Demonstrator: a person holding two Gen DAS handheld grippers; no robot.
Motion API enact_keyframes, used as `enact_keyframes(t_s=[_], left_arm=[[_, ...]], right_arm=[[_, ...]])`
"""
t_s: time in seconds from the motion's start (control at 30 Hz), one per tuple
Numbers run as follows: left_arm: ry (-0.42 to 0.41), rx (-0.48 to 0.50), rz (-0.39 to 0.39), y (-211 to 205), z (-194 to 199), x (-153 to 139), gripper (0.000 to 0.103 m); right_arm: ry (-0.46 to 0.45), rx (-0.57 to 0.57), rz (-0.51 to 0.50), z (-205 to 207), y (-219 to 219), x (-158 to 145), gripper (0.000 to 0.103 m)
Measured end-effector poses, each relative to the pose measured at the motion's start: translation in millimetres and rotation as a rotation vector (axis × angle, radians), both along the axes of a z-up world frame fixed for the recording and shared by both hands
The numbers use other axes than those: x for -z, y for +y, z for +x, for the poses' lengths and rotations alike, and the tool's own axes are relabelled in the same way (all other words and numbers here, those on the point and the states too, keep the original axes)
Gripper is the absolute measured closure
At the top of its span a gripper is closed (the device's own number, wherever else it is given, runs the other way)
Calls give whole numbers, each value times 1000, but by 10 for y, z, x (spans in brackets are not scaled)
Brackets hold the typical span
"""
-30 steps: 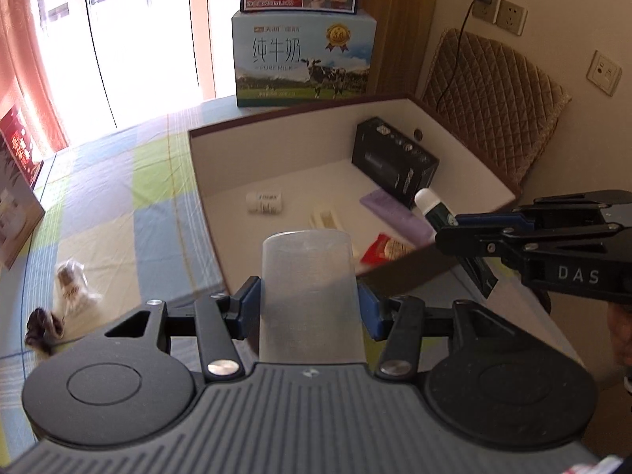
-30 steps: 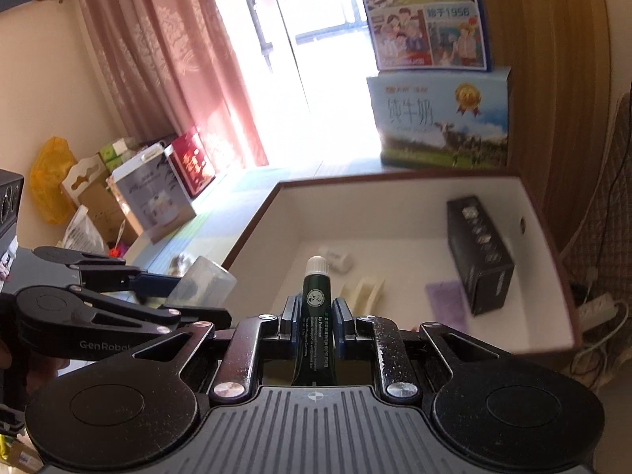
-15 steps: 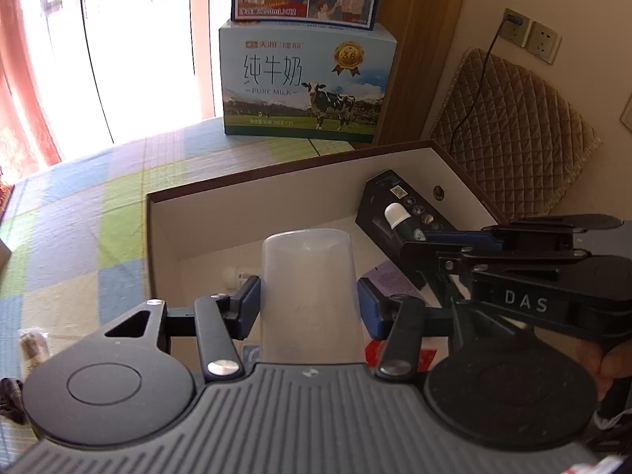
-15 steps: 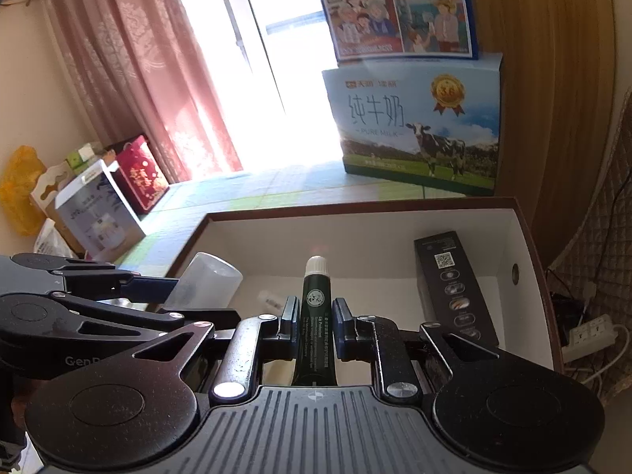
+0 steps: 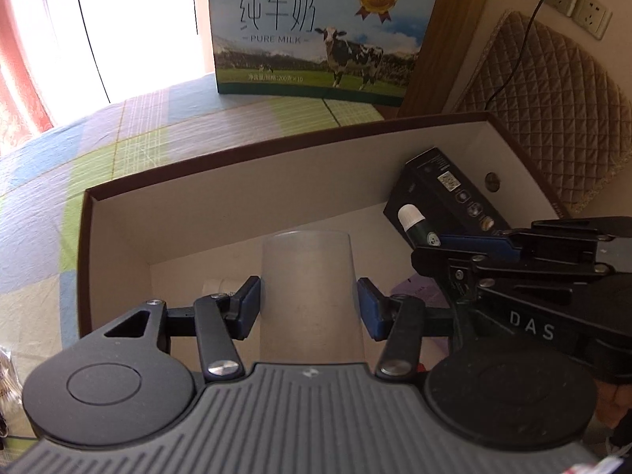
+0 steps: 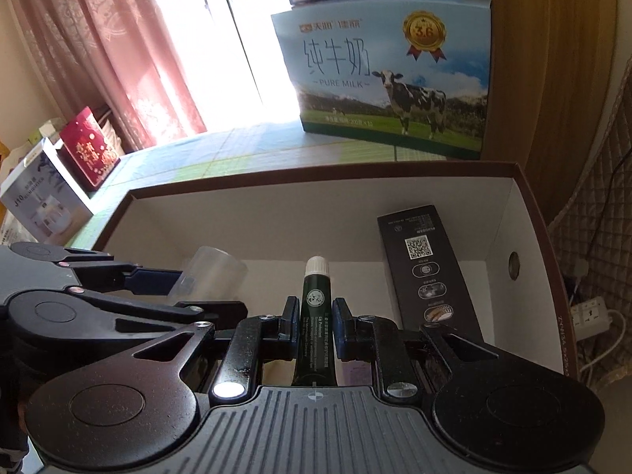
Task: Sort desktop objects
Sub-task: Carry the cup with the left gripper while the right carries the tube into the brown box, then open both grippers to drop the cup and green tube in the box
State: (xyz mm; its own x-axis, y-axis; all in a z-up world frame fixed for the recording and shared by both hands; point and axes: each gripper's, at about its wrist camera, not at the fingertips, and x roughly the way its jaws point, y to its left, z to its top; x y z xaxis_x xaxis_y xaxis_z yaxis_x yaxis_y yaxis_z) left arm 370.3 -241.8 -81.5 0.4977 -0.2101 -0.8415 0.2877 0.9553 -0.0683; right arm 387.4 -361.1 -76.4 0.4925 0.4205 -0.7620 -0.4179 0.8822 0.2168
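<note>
Frosted cup (image 5: 312, 288): 1 | green tube (image 6: 315, 316): 1 | black carton (image 6: 428, 272): 1

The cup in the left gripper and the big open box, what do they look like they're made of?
Cup: probably frosted translucent plastic; light passes through its matte, cloudy wall. Box: likely cardboard, with thin flat walls, matte cream inside and a dark brown outer edge.
</note>
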Motion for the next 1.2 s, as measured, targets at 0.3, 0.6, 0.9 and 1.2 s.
enact_keyframes(t_s=[0.3,0.6,0.9,1.2], left_arm=[[61,-19,44,-29,311,287,56],[80,-17,72,3,412,429,55],[60,-11,118,51,378,385,39],[63,-3,169,52,298,372,34]], right_arm=[[27,-6,-33,139,66,109,89],[44,-18,-44,229,119,196,89],[78,-45,-66,281,183,265,89],[92,-51,-54,267,186,288,89]])
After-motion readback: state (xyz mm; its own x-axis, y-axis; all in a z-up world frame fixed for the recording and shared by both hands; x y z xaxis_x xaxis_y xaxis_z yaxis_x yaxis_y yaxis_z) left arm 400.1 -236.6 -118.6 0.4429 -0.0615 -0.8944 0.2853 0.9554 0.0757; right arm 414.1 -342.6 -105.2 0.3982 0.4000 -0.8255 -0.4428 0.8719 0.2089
